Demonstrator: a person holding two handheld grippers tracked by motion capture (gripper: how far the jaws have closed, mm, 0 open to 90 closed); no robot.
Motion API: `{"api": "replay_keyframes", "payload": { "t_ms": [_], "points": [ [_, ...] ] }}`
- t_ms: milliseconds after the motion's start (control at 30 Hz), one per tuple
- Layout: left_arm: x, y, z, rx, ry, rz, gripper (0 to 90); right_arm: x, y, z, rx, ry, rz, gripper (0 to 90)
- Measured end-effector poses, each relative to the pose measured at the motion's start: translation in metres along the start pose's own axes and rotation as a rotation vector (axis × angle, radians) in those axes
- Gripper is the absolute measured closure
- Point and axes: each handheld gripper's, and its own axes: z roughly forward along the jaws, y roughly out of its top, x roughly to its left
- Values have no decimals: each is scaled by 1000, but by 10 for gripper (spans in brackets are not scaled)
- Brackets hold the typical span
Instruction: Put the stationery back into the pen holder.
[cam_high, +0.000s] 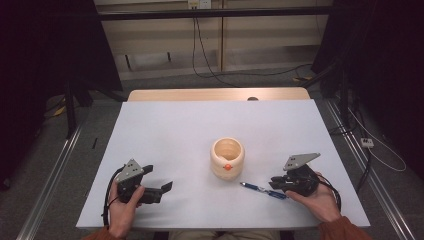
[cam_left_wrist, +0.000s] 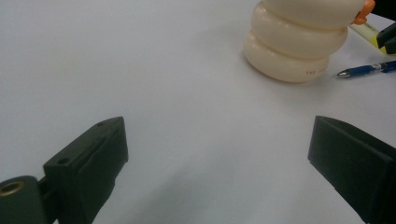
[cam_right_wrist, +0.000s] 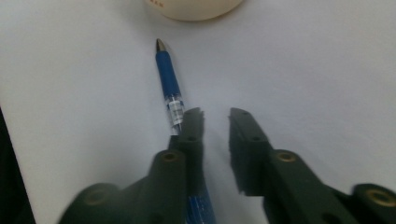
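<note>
Centrally on one white table (cam_high: 175, 135): one cream ribbed cup (cam_high: 227, 158) with a single orange knob at its 6 o'clock. At the cup's 4 o'clock, lying flat: one blue pen (cam_high: 263, 190), tip toward the cup, plus a yellow marker (cam_left_wrist: 366, 31) glimpsed beyond the cup in the left gripper view. Two grippers: left gripper (cam_high: 161, 188) at 8 o'clock, jaws spread wide over bare table; right gripper (cam_right_wrist: 215, 122) narrowly parted, pen passing under one jaw, not clamped.
</note>
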Motion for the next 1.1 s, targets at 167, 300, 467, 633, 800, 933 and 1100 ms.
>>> {"api": "replay_keyframes", "payload": {
  "t_ms": [167,300,467,633,800,933,1100],
  "points": [
    [0,0,2,1,-1,1,50,5,12,-1,-15,23,-36,461],
    [0,0,1,-1,-1,-1,49,9,24,5,31,27,-54,253],
    [0,0,1,4,-6,2,49,10,38,20,104,52,-83,208],
    [1,0,1,0,4,-1,49,12,50,33,146,35,-101,303],
    [0,-1,0,0,3,1,49,16,49,42,189,47,-129,361],
    [0,-1,1,0,1,1,49,20,49,44,221,48,-157,463],
    [0,0,1,0,-1,3,49,23,50,45,254,30,-191,570]
  ]
}}
